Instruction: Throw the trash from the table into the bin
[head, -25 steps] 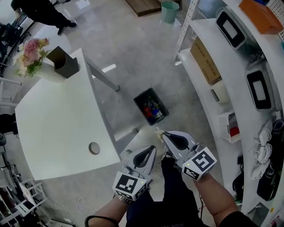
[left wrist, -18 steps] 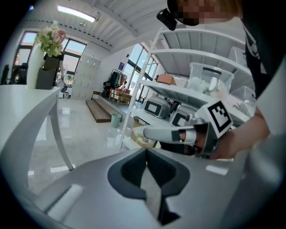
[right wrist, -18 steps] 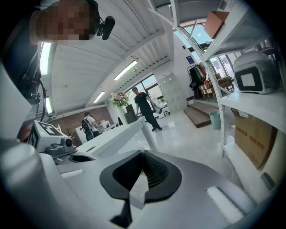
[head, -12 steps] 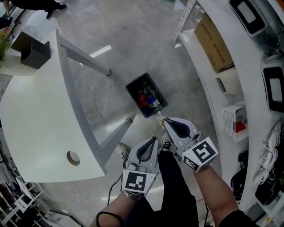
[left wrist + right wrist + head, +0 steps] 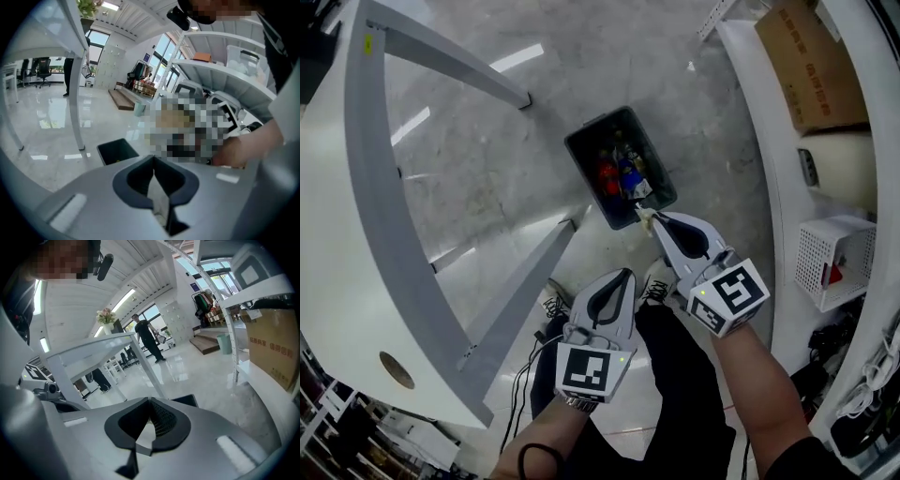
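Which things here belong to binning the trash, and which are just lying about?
For the job:
left gripper, shut on left scrap
right gripper, shut on right scrap
bin, trash inside
table

Just lying about:
box and basket on the shelf

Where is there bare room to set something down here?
Bare: the white tabletop around its round hole; the grey floor between the grey table leg and the dark bin. Crowded: the bin's inside, the white shelves.
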Tool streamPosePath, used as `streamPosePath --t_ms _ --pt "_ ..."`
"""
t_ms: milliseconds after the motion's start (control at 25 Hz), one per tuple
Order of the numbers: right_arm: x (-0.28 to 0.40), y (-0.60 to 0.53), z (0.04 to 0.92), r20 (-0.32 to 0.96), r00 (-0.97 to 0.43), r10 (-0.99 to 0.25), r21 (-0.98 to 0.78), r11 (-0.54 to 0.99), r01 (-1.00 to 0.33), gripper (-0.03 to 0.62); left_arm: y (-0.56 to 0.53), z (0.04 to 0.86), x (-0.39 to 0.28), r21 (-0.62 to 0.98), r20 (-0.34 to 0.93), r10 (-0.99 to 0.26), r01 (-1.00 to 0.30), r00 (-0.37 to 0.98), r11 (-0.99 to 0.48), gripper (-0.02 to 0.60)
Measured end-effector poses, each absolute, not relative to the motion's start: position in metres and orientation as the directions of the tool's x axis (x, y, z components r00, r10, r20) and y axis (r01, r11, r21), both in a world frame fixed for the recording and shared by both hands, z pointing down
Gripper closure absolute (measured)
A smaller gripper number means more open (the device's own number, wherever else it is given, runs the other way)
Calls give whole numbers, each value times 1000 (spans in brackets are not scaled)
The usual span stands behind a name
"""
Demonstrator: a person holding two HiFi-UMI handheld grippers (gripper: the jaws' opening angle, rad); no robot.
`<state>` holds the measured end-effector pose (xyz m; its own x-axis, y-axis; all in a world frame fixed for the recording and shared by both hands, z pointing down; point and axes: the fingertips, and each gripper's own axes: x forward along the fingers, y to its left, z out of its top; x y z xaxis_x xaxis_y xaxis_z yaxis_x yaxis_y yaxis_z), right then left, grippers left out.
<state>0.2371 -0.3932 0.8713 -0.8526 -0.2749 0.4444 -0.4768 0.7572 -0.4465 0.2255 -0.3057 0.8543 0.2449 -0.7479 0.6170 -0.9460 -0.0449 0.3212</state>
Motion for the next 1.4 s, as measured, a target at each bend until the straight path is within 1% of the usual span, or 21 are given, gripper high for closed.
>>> streamPosePath --t_ms 160,360,400,520,640,680,760,840,920,1120,1400 --pt "227 -405 925 477 -843 -250 -410 785 -465 594 -301 895 226 323 631 -738 -946 238 -29 574" --pt "219 -414 958 512 -826 -236 -382 799 -465 592 -305 909 230 345 633 -731 -938 255 -28 574" --pt "219 -414 962 519 -823 -232 -382 798 -466 586 -306 909 232 349 631 -732 -937 258 -30 574" --pt "220 -410 967 534 -817 -217 -387 797 -464 542 -306 907 234 356 627 -733 -934 265 -33 574" --pt "220 -408 967 540 -814 -214 -391 793 -468 523 -305 904 235 360 627 -730 -932 273 -39 574" --pt "221 -408 967 540 -814 -214 -392 792 -468 526 -304 902 236 361 626 -730 -932 276 -43 574" --pt "222 -410 963 536 -815 -220 -390 792 -470 533 -304 898 240 361 623 -729 -931 283 -52 574" --pt "224 -412 957 532 -814 -231 -382 793 -475 569 -304 892 243 363 618 -730 -930 291 -64 574" --pt "226 -411 949 534 -812 -236 -374 795 -477 592 -304 885 245 365 613 -731 -928 300 -75 574" --pt "228 -406 917 533 -809 -247 -367 794 -484 594 -303 856 244 344 604 -730 -931 318 -121 574" --pt "241 -389 831 520 -807 -278 -368 780 -506 594 -296 777 254 374 572 -725 -909 383 -184 574"
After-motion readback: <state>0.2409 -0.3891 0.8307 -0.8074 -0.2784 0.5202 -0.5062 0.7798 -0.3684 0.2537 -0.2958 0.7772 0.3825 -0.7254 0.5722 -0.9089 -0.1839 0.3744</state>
